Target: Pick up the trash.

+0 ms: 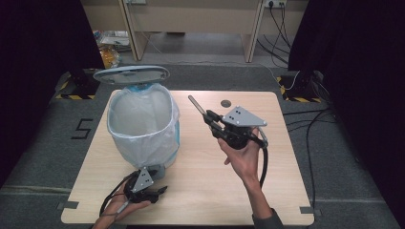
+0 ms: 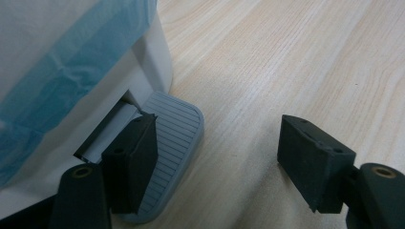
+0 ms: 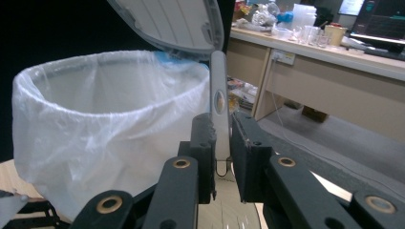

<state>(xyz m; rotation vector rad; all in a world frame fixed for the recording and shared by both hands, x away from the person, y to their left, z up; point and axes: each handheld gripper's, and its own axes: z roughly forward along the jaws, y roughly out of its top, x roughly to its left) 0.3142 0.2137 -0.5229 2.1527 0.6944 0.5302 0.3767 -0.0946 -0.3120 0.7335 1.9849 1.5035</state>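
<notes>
While left claw (image 1: 157, 191) presses pedal (image 2: 167, 143), right claw (image 1: 208, 116) raised, gripping stick (image 1: 196, 104).

Both hand-held black two-jaw grippers, the left gripper (image 1: 143, 188) and the right gripper (image 1: 229, 125), carry grey three-cornered plates dotted with small holes, brass-ringed pivots on their arms, blocky jaw pads and trailing black cables, while a dark sleeve cuff (image 1: 267, 220) covers the right forearm.

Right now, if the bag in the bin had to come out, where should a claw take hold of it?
Grip the bag at its folded-over rim, coming from above on the front side; the raised lid blocks the back, and the rim is loose plastic that a claw can pinch.
</notes>
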